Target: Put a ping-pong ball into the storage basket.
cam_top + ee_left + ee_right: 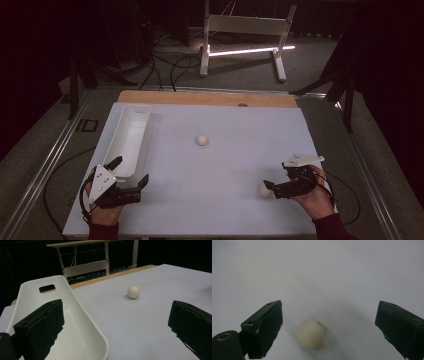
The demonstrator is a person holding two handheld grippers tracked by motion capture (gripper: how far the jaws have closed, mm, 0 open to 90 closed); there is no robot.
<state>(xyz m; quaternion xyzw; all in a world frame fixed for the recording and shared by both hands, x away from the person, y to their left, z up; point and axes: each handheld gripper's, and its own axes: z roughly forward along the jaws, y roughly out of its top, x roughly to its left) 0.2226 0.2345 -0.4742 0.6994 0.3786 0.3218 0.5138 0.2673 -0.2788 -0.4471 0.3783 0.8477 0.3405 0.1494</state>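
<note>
A cream ball (264, 189) lies on the white tabletop (225, 165) at the front right. My right gripper (272, 189) is open around it. In the right gripper view the ball (310, 334) sits between the spread jaws of this gripper (330, 305), nearer the left jaw and touching neither. A second cream ball (202, 140) rests near the table's middle. My left gripper (131, 170) is open and holds nothing at the front left, by the near end of a long white bin (129, 137). From the left gripper (116, 308), the bin (82, 322) and that second ball (133, 292) lie ahead.
The bin looks empty and runs along the table's left side. A wooden strip (207, 97) edges the far side. Beyond it stands a white metal frame (242, 30) among cables on the floor. Open tabletop lies between the two balls.
</note>
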